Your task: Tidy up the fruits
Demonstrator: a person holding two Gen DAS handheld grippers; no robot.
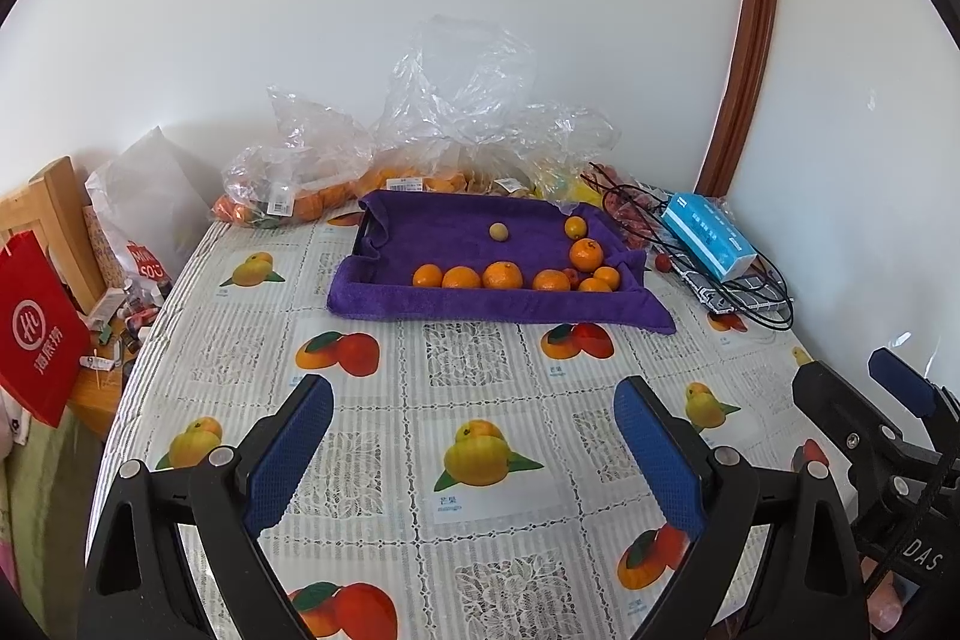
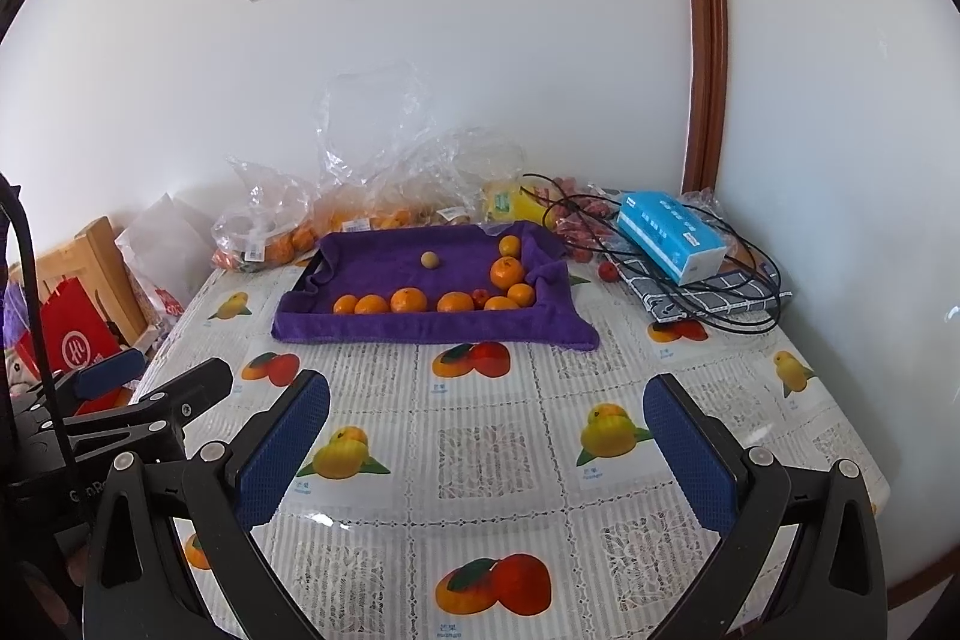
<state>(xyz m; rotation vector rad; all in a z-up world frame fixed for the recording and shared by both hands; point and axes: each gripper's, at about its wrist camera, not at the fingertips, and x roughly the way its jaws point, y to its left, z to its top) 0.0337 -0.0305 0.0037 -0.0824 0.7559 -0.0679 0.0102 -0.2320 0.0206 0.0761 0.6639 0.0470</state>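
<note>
a table (image 1: 480,358) covered with a fruit-print cloth stands in a white-walled corner. at its far side sits a tray (image 1: 360,244) lined with a purple towel (image 1: 456,226). inside the tray, oranges (image 1: 503,275) lie in a row along the near edge and up the right side; one small pale round fruit (image 1: 498,231) lies apart near the middle. behind the tray, against the wall, are clear plastic bags (image 1: 300,184) holding more orange fruit. right of the tray: a blue tissue box (image 1: 708,235) resting on black cables (image 1: 762,280), and one small red fruit (image 1: 662,261) on the cloth just beside the tray.

left gripper (image 1: 474,430): held over the near part of the table, fingers spread wide, nothing between them. right gripper (image 2: 486,436): same condition, fingers spread wide and empty, well short of the tray.
</note>
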